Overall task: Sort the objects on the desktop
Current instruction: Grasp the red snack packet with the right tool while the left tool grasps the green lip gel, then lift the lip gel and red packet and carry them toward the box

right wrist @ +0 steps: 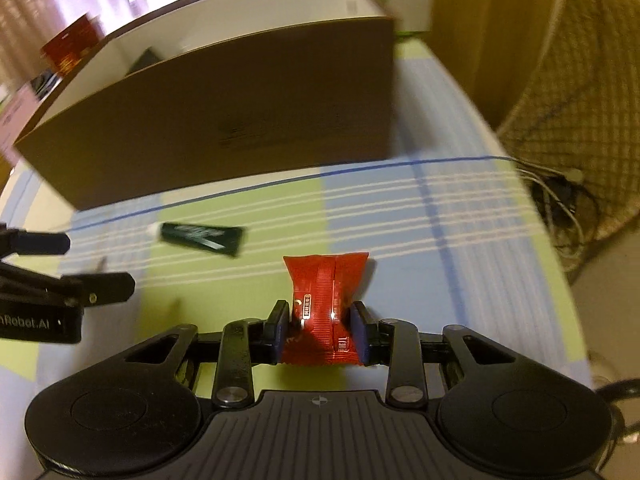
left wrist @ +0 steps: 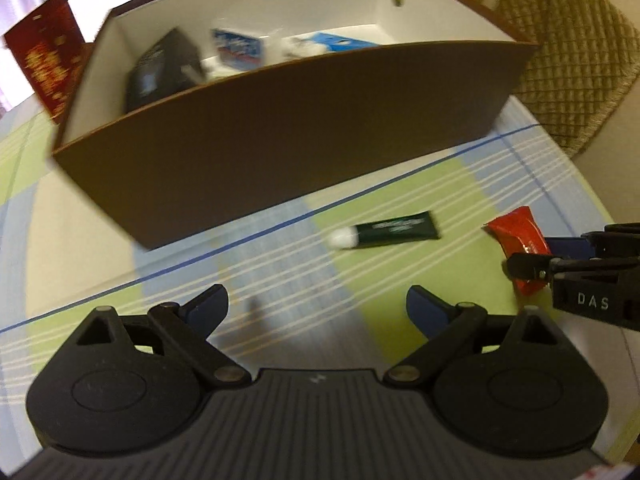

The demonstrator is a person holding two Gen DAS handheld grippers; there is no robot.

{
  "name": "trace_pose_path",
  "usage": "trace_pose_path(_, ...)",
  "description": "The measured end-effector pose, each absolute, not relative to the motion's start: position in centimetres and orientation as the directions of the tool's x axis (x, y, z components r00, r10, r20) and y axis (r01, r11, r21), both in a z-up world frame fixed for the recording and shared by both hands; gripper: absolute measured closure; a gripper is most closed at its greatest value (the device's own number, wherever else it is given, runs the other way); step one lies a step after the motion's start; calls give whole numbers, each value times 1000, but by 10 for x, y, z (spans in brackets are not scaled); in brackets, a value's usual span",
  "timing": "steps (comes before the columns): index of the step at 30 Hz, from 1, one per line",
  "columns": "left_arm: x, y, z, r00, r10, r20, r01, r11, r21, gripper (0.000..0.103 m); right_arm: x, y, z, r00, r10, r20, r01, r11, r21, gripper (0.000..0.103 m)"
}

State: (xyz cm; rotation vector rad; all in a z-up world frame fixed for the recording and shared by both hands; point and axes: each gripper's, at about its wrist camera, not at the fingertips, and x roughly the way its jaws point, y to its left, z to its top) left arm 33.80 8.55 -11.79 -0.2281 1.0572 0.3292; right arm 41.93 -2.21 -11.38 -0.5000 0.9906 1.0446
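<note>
Box [left wrist: 280, 128] already holds several items. Red packet [right wrist: 326, 308] pinched in right gripper [right wrist: 320, 330], on the cloth [right wrist: 400, 216]. Green tube [left wrist: 394, 229] left; left gripper [left wrist: 316, 312] wide, empty.

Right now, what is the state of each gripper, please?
Left gripper: open, holding nothing.
Right gripper: closed on the red packet.

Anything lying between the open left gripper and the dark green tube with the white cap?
Nothing: in the left wrist view only bare checked tablecloth separates the left gripper from the dark green tube.
</note>
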Motion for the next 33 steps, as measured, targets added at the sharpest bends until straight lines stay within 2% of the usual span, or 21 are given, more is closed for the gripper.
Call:
trace_pose_path(10, 383, 53, -139, 477, 147, -867, -366, 930, -44, 9, 450, -45, -110, 200, 491, -848, -858, 506, 90, 73)
trace_pose_path(16, 399, 51, -150, 464, 175, -868, -381, 924, -17, 22, 462, -45, -110, 196, 504, -841, -857, 505, 103, 73)
trace_pose_path(20, 404, 50, -153, 470, 175, -865, -386, 922, -24, 22, 467, -45, -110, 191, 508, -840, -860, 499, 106, 73)
trace_pose_path(33, 386, 37, -150, 487, 150, -861, -259, 966, 22, 23, 470, -44, -112, 163, 509, -845, -878, 466, 112, 73)
